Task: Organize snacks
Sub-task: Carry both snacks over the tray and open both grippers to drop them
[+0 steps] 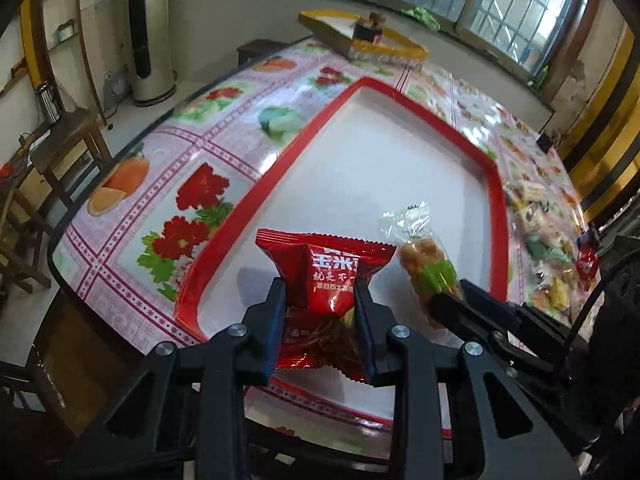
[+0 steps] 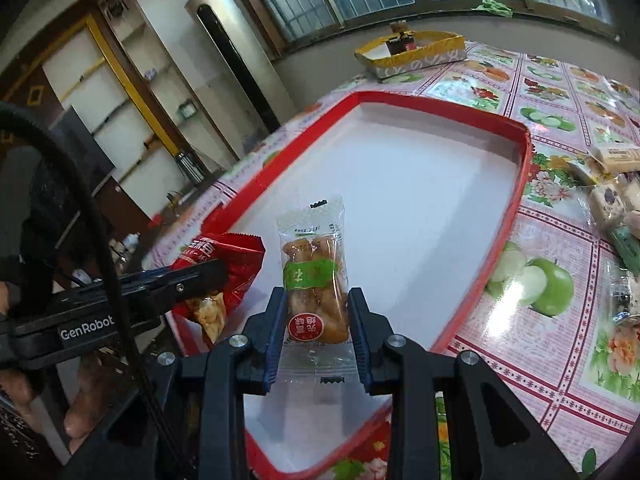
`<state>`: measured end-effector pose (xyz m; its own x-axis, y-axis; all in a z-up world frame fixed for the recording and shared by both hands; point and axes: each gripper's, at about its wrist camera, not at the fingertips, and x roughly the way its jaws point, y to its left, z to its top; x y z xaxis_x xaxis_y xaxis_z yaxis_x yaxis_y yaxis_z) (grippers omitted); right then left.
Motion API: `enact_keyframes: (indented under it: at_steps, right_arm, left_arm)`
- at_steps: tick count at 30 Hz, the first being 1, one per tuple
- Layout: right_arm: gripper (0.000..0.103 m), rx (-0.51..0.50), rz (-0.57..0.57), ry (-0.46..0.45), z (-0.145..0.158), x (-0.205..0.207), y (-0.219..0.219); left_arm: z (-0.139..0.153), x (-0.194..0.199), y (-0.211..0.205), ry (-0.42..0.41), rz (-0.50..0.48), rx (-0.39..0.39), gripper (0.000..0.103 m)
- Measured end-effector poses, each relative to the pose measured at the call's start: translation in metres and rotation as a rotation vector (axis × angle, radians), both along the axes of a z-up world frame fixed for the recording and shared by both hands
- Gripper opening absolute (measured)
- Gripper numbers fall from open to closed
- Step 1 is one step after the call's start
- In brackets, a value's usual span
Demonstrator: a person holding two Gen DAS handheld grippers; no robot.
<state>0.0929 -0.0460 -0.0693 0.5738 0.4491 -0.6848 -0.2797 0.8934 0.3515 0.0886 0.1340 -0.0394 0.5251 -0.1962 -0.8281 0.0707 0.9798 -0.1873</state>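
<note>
My left gripper (image 1: 320, 296) is shut on a red snack packet (image 1: 324, 276) and holds it above the near end of the red-rimmed white tray (image 1: 400, 92). My right gripper (image 2: 318, 308) is shut on a clear packet of golden fried twists with a green band (image 2: 314, 276), also above the tray's near end (image 2: 524, 168). The two grippers are side by side. The twist packet (image 1: 428, 268) and the right gripper (image 1: 448, 300) show in the left wrist view. The red packet (image 2: 224, 264) and the left gripper (image 2: 192, 280) show in the right wrist view.
A pile of several loose wrapped snacks (image 1: 548, 248) lies on the flowered tablecloth right of the tray; it also shows in the right wrist view (image 2: 612, 184). A yellow-rimmed box (image 2: 412, 54) stands at the table's far end. A tall air conditioner (image 1: 150, 28) stands beyond the table.
</note>
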Motion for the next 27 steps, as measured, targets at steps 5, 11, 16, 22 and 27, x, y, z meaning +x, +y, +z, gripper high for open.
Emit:
enact_keyframes:
  at_steps: [5, 11, 16, 22, 27]
  right_arm:
    - [0.032, -0.018, -0.013, -0.008, -0.002, -0.001, 0.003]
    - [0.062, 0.052, -0.084, -0.079, 0.024, -0.021, -0.015]
    - [0.068, 0.13, -0.097, -0.117, 0.04, -0.036, -0.047]
    - [0.069, 0.198, -0.118, -0.133, 0.045, -0.061, -0.086]
    - [0.069, 0.238, -0.138, -0.104, 0.038, -0.08, -0.11]
  left_arm:
    - [0.0, -0.002, 0.003, -0.032, -0.004, -0.006, 0.04]
    - [0.022, -0.021, 0.007, -0.155, 0.021, -0.042, 0.079]
    - [0.043, -0.038, -0.009, -0.214, 0.022, -0.06, 0.088]
    - [0.054, -0.061, -0.052, -0.26, -0.047, -0.054, 0.093]
    - [0.058, -0.078, -0.087, -0.259, -0.113, -0.031, 0.094]
